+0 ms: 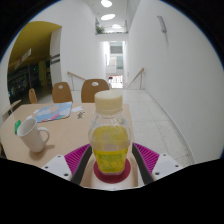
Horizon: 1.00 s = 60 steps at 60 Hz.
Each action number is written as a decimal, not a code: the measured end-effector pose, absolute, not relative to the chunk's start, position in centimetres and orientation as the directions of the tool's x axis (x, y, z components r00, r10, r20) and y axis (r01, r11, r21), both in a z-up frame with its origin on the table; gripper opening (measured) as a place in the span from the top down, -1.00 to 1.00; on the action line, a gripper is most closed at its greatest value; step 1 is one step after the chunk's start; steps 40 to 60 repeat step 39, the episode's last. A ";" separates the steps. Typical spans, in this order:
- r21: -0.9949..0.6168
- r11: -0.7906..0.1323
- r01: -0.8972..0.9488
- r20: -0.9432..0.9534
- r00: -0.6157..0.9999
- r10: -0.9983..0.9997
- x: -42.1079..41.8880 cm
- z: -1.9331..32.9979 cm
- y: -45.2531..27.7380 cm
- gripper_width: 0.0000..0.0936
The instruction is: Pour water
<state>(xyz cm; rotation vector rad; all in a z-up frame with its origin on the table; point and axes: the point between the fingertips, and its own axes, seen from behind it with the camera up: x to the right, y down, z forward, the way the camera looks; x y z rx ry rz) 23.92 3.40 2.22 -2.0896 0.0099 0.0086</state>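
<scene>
A clear plastic bottle (110, 130) with a cream cap, a yellow label and a dark red base stands upright between my fingers. My gripper (110, 152) is shut on the bottle, with the pink pads (76, 156) pressing its lower sides. The bottle is held above the table's near edge, with the floor behind it. A white mug (33, 134) stands on the table (60, 135) to the left of the bottle, its mouth open upward. I cannot tell what is in the mug.
Papers and a blue sheet (50, 116) lie on the table beyond the mug. Wooden chairs (92, 90) stand at the table's far side. A white-floored corridor (150, 110) runs ahead to the right.
</scene>
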 end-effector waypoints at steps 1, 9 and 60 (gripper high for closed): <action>-0.870 -0.493 -0.008 -0.008 1.000 -0.001 23.8 2.3 3.3 -0.85; -0.877 -0.480 0.008 0.012 1.000 -0.004 24.0 3.3 0.0 -0.83; -0.904 -0.425 -0.042 -0.102 0.988 0.120 18.9 5.8 -14.7 -0.83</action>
